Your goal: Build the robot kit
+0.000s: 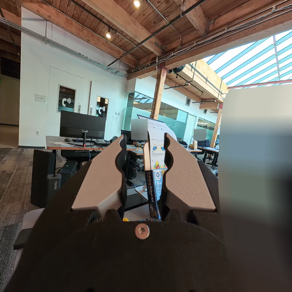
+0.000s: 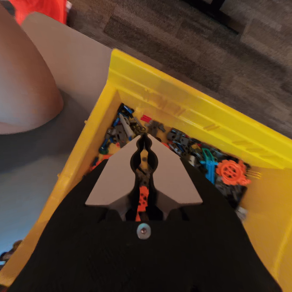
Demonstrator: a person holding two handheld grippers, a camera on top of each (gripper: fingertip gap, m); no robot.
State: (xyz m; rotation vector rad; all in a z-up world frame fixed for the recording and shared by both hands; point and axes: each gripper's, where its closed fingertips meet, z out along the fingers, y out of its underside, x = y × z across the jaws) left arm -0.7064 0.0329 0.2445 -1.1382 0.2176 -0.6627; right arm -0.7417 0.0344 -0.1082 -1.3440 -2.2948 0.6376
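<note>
My left gripper [image 1: 144,135] is open and empty, held level and pointing across an office. Beyond its jaws a blue cardboard kit box [image 1: 154,189] stands upright with a printed instruction sheet [image 1: 158,142] rising out of it; it is nearest my right finger. My right gripper [image 2: 144,134] is shut and points down into a yellow plastic bin [image 2: 173,88] full of small building parts. Its tips rest at the pile by a dark linked piece [image 2: 139,127]. Whether they pinch a part cannot be told. An orange beam [image 2: 143,197] shows below through the gap between the fingers.
An orange gear wheel [image 2: 229,172] and a blue beam [image 2: 209,169] lie in the bin. The bin sits on a grey table [image 2: 71,66] above carpet [image 2: 189,39]. A pale rounded shape [image 2: 23,79] is at left. A desk [image 1: 53,142] with a monitor [image 1: 82,124] stands ahead. The left gripper's tips are roughly 35 cm from the right gripper's. The dark linked piece [image 2: 139,127] is about 6 cm from my right fingertips.
</note>
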